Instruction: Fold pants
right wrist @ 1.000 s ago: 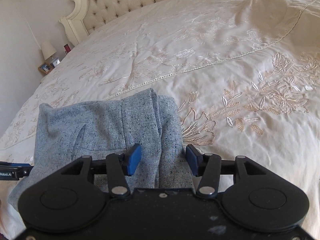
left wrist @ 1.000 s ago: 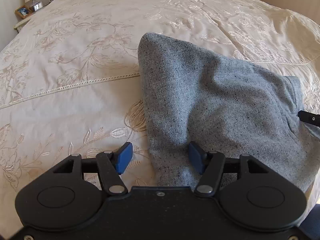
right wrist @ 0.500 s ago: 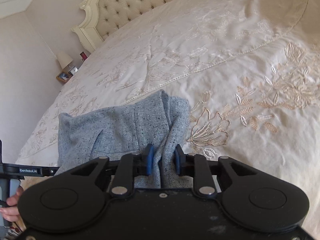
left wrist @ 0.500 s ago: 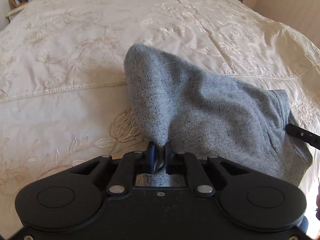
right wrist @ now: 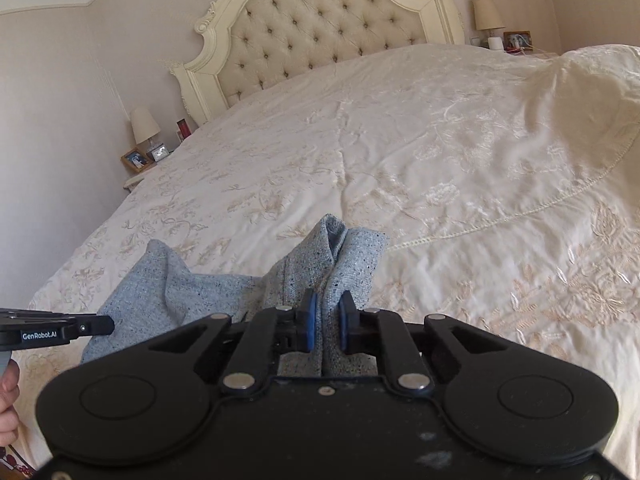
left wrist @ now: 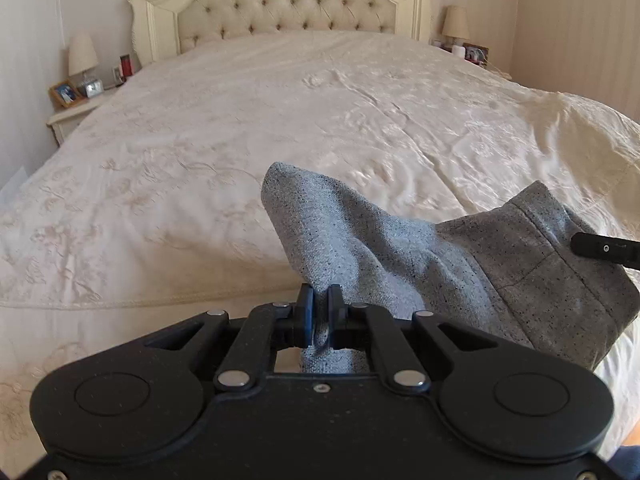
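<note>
1. Pants (left wrist: 420, 264), grey and flecked, hang bunched between the two grippers at the near edge of the bed, with their far corners standing up off the cover.
2. Left gripper (left wrist: 319, 314) is clenched on a pinch of the grey cloth at one end; the fabric runs down between its blue pads (left wrist: 306, 316), so the hold looks firm.
3. Right gripper (right wrist: 326, 326) has a thicker gathered fold between its pads, and its jaws are closing on it. The seamed band there suggests the waistband end, though I cannot be sure.
4. Holding the two ends apart seems meant to stretch the garment so it can be laid flat or doubled over.
5. Bed cover (left wrist: 200, 160), cream with stitched flowers, lies broad beneath, offering room to fold.
6. Beyond stand the tufted headboard (right wrist: 320, 28) and lamps at either side.
</note>
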The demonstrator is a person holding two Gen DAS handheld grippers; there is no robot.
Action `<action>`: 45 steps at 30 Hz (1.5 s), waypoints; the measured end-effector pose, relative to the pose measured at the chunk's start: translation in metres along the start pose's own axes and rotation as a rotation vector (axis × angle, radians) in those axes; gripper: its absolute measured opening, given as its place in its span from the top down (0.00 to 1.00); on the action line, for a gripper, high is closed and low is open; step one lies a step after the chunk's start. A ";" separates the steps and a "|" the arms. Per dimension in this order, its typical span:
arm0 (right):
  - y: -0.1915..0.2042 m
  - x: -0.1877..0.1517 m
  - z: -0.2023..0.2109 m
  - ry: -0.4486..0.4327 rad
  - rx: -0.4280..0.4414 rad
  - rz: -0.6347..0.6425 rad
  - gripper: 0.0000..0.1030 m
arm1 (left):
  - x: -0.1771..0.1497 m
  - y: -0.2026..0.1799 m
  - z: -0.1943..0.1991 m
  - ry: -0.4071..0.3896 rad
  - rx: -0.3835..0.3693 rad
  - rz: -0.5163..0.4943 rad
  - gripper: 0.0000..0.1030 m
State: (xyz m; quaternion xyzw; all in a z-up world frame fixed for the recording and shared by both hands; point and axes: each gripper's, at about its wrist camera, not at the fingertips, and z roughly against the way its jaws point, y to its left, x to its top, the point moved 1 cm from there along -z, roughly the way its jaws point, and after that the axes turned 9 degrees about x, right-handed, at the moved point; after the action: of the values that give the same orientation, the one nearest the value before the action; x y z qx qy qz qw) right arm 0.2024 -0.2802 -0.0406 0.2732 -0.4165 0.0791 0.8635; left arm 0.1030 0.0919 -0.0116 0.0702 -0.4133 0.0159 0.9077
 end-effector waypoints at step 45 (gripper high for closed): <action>0.162 -0.024 -0.031 -0.035 0.021 0.179 0.74 | -0.024 0.000 0.020 0.030 0.273 0.091 0.78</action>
State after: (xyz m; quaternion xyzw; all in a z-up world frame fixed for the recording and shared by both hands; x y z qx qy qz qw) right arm 0.1490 -0.1250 -0.0088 0.2456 -0.4532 0.1554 0.8427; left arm 0.0717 0.0896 -0.0168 0.1738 -0.3964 0.1140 0.8942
